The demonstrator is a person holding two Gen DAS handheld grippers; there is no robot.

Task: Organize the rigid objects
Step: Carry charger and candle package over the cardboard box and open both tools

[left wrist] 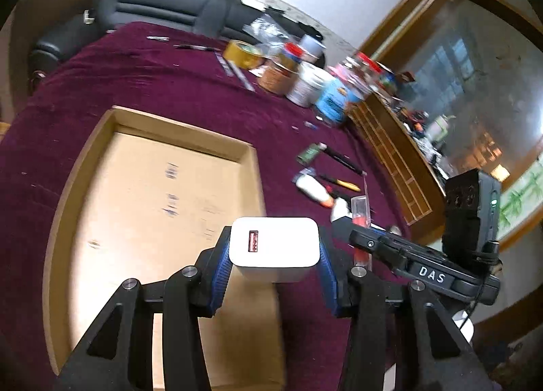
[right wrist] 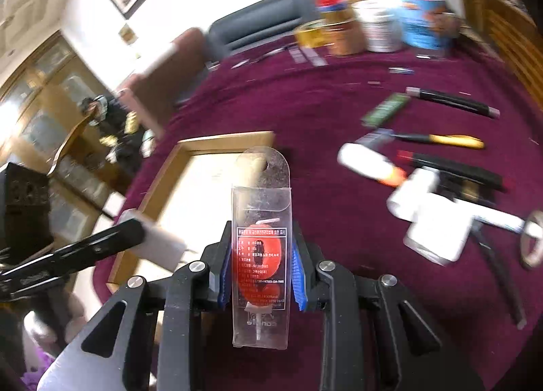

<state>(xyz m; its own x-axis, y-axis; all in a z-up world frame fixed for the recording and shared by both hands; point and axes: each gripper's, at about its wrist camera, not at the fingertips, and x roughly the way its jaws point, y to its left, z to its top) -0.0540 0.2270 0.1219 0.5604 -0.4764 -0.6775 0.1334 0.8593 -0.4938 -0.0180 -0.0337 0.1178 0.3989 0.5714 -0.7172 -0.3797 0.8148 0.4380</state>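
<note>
My left gripper (left wrist: 274, 252) is shut on a white USB charger (left wrist: 274, 246) and holds it above the right edge of an open cardboard box (left wrist: 85, 160). My right gripper (right wrist: 260, 265) is shut on a clear plastic pack with a red candle inside (right wrist: 260, 255), held upright above the purple cloth just right of the box (right wrist: 183, 150). The right gripper and its pack also show in the left wrist view (left wrist: 361, 221), close beside the left gripper. The left gripper with the charger shows at the left of the right wrist view (right wrist: 159, 241).
Loose items lie on the purple tablecloth (left wrist: 152, 78): a green pack (right wrist: 385, 109), black marker (right wrist: 451, 102), yellow-handled tool (right wrist: 448, 140), white tube (right wrist: 370, 163), white adapter (right wrist: 434, 221). Tape rolls and tubs (left wrist: 305, 75) stand at the far edge. A wooden compartment tray (left wrist: 390, 150) is on the right.
</note>
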